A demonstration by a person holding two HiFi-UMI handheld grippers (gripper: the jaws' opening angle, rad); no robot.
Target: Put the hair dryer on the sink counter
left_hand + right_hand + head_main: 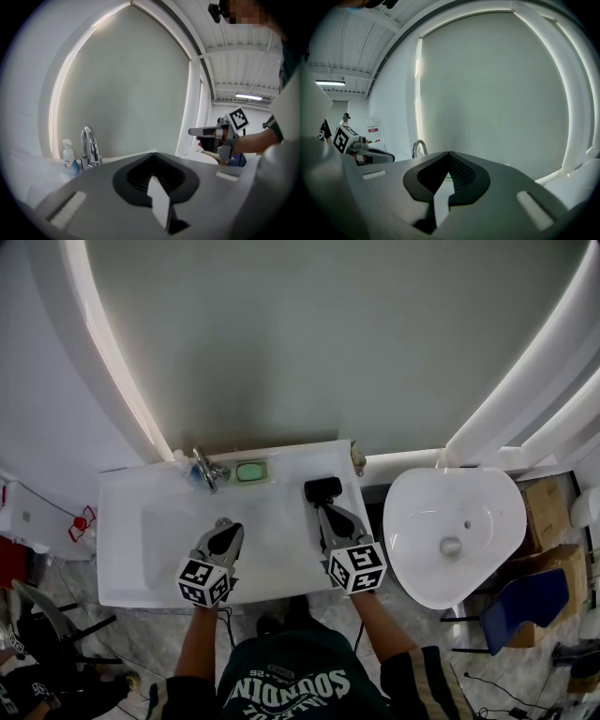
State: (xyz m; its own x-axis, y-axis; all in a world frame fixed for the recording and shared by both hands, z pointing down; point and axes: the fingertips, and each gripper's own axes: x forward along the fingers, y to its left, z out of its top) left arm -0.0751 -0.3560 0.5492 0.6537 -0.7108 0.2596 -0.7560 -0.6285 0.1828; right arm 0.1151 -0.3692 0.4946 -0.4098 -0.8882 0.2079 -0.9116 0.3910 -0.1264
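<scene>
A black hair dryer (323, 488) lies on the white sink counter (281, 563) near its back right corner. My right gripper (325, 512) hovers just in front of it, jaws shut and empty, tips pointing at the dryer; whether they touch it I cannot tell. The right gripper view shows those shut jaws (449, 161) hiding the dryer. My left gripper (225, 527) hangs over the sunken basin (164, 549), also shut with nothing in it. From the left gripper view (152, 164), the right gripper (197, 132) shows at the right.
A chrome faucet (204, 468) and a green soap dish (250, 471) stand at the counter's back edge, with a small soap bottle (69, 159) beside the faucet. A separate white basin (455, 531) stands right of the counter. Cardboard boxes (548, 507) and a blue chair (530, 601) sit further right.
</scene>
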